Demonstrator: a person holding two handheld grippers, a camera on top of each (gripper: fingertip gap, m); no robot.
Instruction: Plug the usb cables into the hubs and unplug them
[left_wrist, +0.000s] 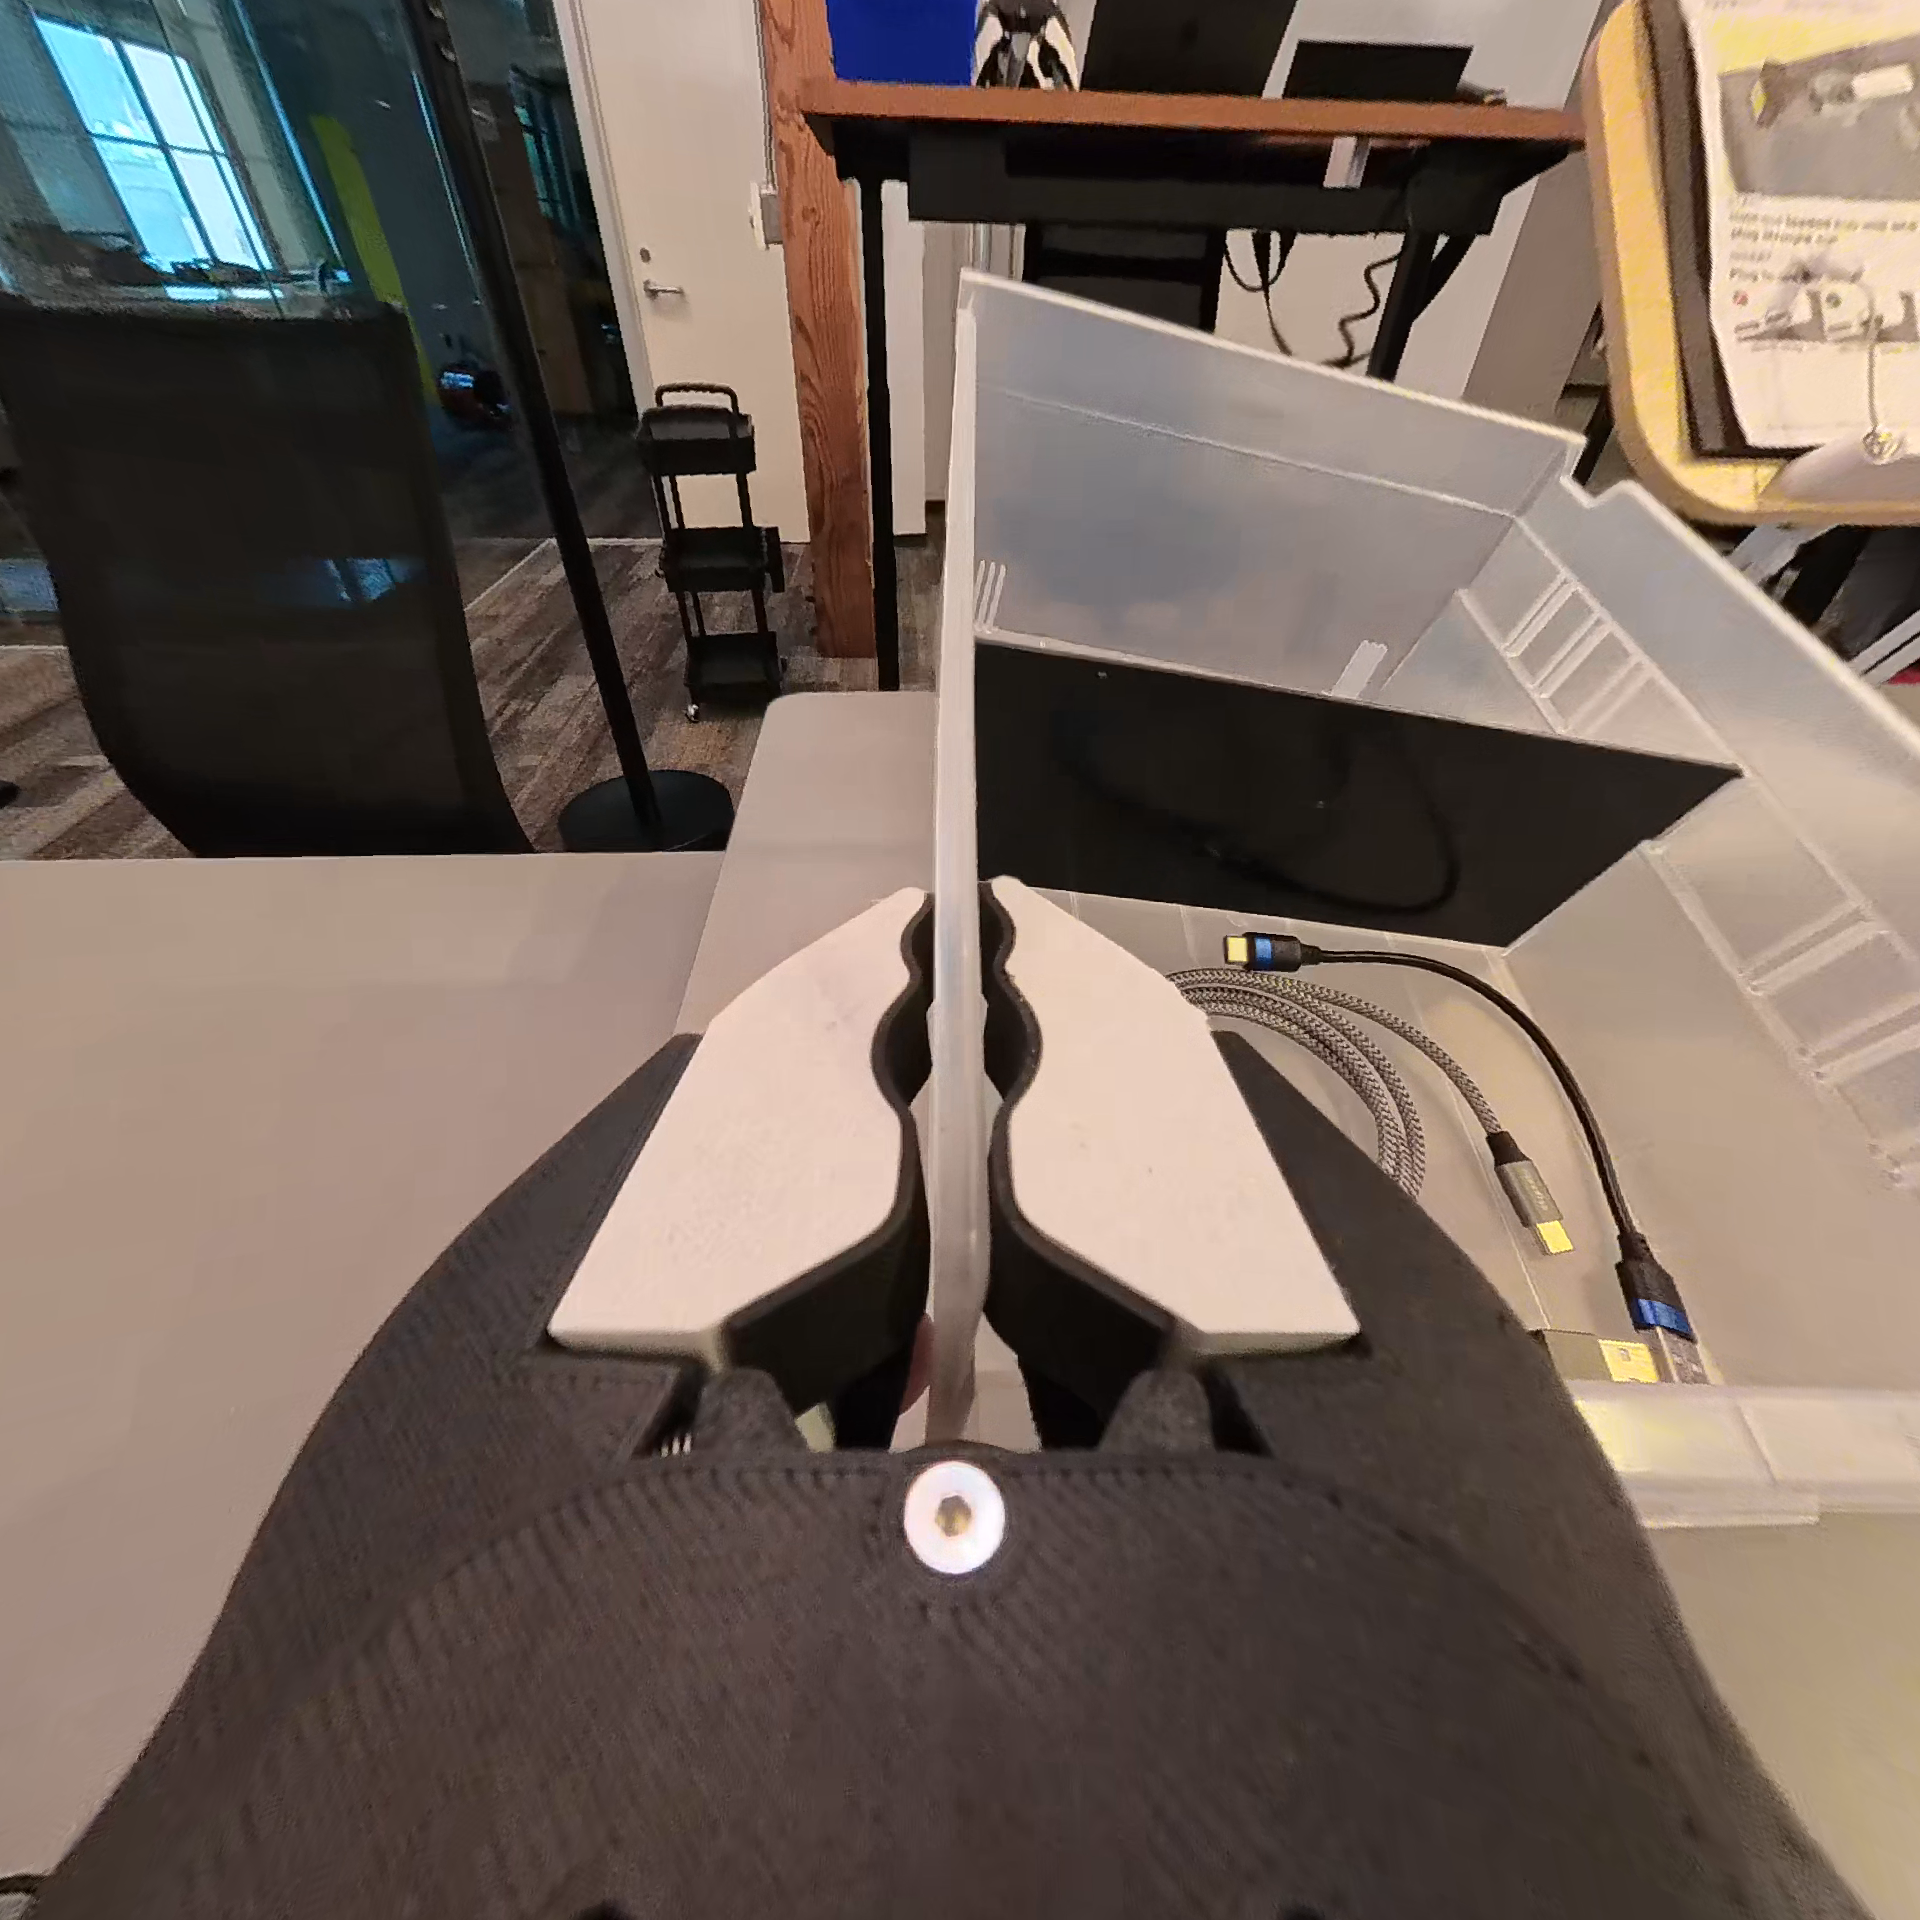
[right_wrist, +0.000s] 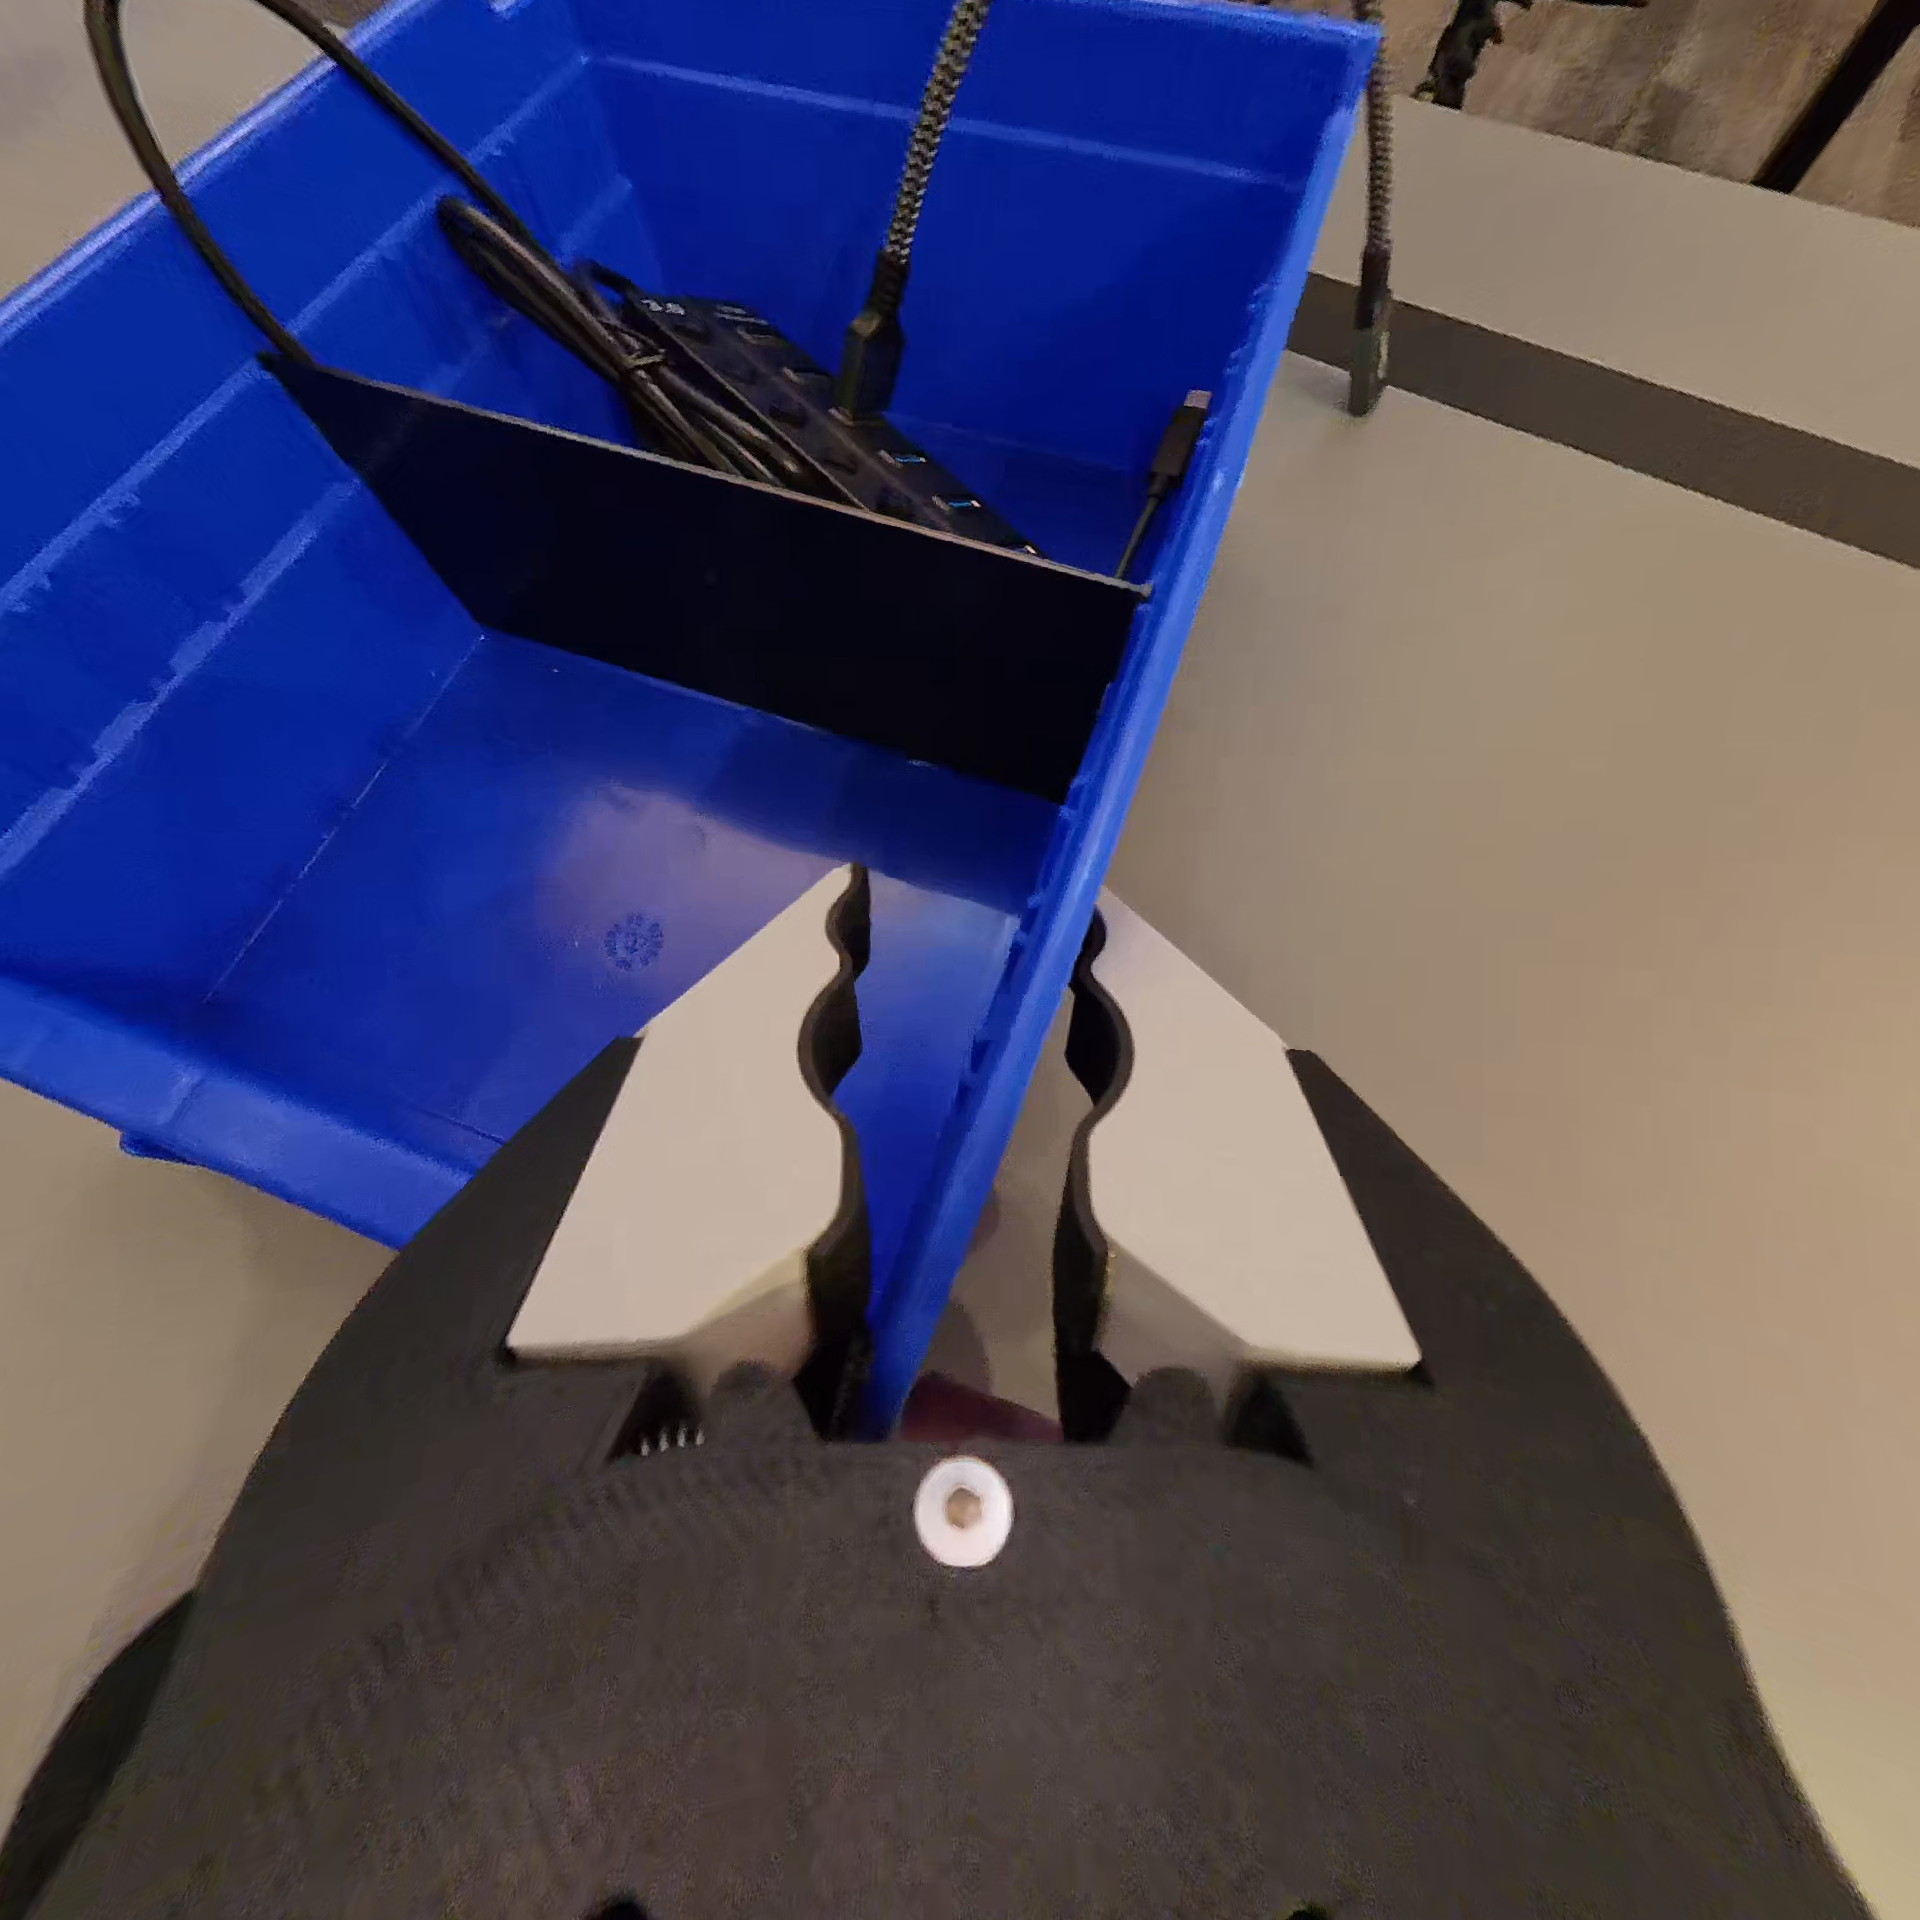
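My left gripper (left_wrist: 961, 896) is shut on the left wall of a clear plastic bin (left_wrist: 1714, 935). In the bin's near section lie a black cable with blue-banded plugs (left_wrist: 1262, 949) and a coiled grey braided cable (left_wrist: 1340, 1060). A black divider (left_wrist: 1299, 790) crosses the bin. My right gripper (right_wrist: 977, 888) is open and straddles the right wall of a blue bin (right_wrist: 312, 831), one finger inside and one outside. Behind a black divider (right_wrist: 727, 582) in the blue bin lies a black USB hub (right_wrist: 831, 426). A braided cable (right_wrist: 883, 332) stands plugged into the hub, and bundled black cables (right_wrist: 582, 301) lie on it.
Both bins stand on a grey table (right_wrist: 1558, 935). A loose black plug (right_wrist: 1179, 436) leans on the blue bin's right wall. Another braided plug (right_wrist: 1371, 322) hangs over the table outside it. A black chair (left_wrist: 260, 582), a black cart (left_wrist: 717, 551) and a wooden desk (left_wrist: 1195, 125) stand beyond.
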